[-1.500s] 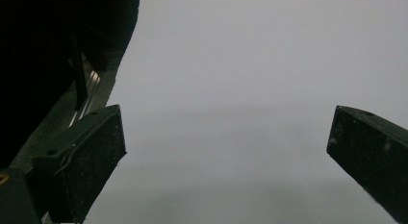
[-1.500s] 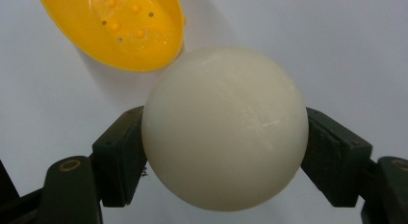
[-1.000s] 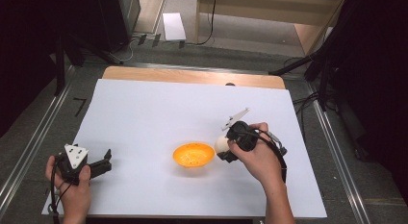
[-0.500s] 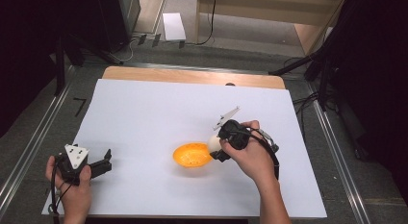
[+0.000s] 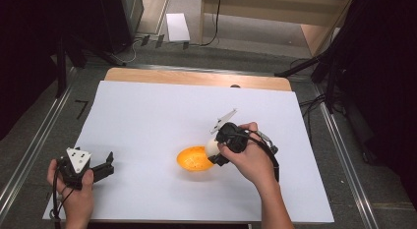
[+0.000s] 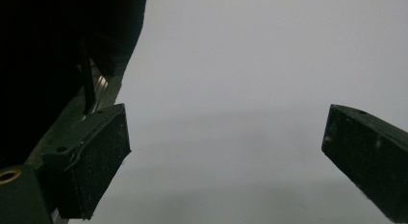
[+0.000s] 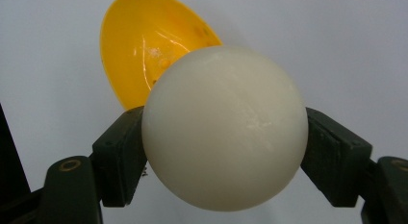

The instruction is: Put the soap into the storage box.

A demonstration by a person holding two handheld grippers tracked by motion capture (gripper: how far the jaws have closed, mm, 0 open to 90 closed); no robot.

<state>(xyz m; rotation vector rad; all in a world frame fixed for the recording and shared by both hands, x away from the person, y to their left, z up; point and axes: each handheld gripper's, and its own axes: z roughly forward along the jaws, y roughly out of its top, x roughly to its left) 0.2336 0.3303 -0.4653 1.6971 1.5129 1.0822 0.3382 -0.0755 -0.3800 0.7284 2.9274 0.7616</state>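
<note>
The right gripper (image 5: 215, 149) has its two black jaws clamped on a white ball (image 7: 225, 125), one pad on each flank, squeezing right across the widest part, which looks like the sensible grip for something this round and slick, since anything off-centre would likely let it squirt out. The ball sits between the jaws and bulges well forward of them, and just beyond the jaw tips lies the orange bowl (image 7: 144, 51), its open mouth facing up at the gripper's camera. In the high view the ball (image 5: 212, 147) hangs at the near rim of the bowl (image 5: 194, 158), so my read is that this is the carry to the drop: ball lined up over the bowl so an opening of the jaws would land it inside. Look at that ball: smooth, matte, creamy white, with a faint scuff on its right side and a soft seam line running around it. The bowl is glossy, shallow, bright orange-yellow, with a few pale specks and glints on its inner wall; whether the ball actually touches the rim I cannot tell. Over on the other side, the left gripper (image 5: 101, 169) rests low near the edge of the white tabletop (image 5: 162, 111), well apart from the action, jaws spread wide with nothing between them but bare white surface (image 6: 231, 113). It seems parked out of the way, leaving the right hand (image 5: 251, 160) free room to work.
</note>
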